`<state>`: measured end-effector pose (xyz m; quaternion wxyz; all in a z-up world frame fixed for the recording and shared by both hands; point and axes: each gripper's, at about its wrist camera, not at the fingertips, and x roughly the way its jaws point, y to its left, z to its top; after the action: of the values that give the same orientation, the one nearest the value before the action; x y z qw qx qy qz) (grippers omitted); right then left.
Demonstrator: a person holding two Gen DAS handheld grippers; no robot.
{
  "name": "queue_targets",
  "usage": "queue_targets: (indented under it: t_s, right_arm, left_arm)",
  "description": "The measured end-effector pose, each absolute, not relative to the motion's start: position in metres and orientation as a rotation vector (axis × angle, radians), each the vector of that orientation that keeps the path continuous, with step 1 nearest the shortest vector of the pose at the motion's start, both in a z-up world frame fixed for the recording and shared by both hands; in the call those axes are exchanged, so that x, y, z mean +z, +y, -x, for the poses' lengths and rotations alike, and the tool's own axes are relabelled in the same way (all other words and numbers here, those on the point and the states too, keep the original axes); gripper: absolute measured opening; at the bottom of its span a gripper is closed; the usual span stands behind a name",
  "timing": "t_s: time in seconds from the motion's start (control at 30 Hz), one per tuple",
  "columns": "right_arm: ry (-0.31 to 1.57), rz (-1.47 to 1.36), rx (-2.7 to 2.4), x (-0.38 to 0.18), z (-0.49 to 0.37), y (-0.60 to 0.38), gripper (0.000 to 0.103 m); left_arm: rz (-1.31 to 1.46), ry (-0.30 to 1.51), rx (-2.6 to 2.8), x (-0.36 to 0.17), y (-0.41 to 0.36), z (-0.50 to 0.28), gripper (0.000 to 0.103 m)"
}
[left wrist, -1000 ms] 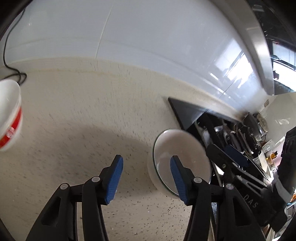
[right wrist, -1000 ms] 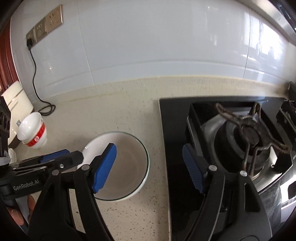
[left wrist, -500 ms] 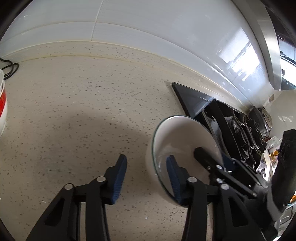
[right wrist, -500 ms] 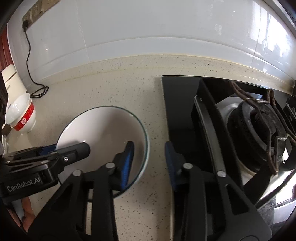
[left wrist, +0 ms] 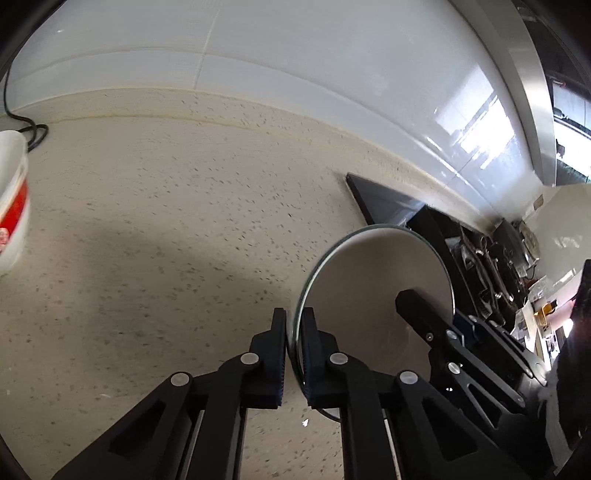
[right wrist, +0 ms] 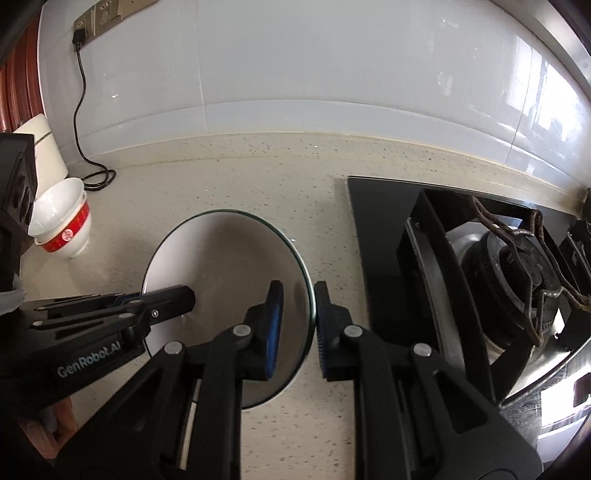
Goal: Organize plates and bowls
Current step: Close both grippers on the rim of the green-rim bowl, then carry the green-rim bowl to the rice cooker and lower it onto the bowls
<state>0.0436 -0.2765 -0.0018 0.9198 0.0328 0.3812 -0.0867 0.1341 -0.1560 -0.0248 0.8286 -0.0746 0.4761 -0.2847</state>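
A white bowl (left wrist: 369, 280) with a thin green rim sits low over the speckled counter beside the stove. My left gripper (left wrist: 293, 332) is closing tight on its left rim, one pad inside and one outside. My right gripper (right wrist: 299, 306) is closing on the opposite, right rim of the same bowl (right wrist: 221, 266), with the pads pressing on both sides. Each gripper shows in the other's view: the right gripper (left wrist: 448, 310) at the bowl's far edge, the left gripper (right wrist: 147, 299) reaching in from the left. I cannot tell whether the bowl's base touches the counter.
A small white bowl with a red band (right wrist: 62, 229) stands at the left, also seen at the edge as the red-banded bowl (left wrist: 11, 206). A black gas stove (right wrist: 517, 266) fills the right. A black cable (right wrist: 79, 122) runs to a wall socket (right wrist: 107, 14); a white appliance (right wrist: 40, 147) stands behind.
Both grippers went from wide open to shut on the bowl's rim, left on the left edge, right on the right edge. The right gripper moved in closer and lower.
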Motion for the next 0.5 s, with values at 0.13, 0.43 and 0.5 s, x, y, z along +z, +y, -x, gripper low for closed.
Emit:
queue_targets:
  t_s: [0.13, 0.43, 0.5]
  right_arm:
    - [0.770, -0.053, -0.164, 0.005, -0.047, -0.260, 0.020]
    - [0.719, -0.041, -0.089, 0.038, -0.070, -0.213, 0.020]
    - [0.705, -0.037, -0.066, 0.048, -0.077, -0.199, 0.020]
  left_arm:
    - [0.166, 0.975, -0.585, -0.016, -0.139, -0.132, 0.007]
    - [0.209, 0.886, -0.517, 0.017, -0.086, -0.136, 0.007]
    - [0.226, 0.858, -0.491, 0.030, -0.066, -0.140, 0.007]
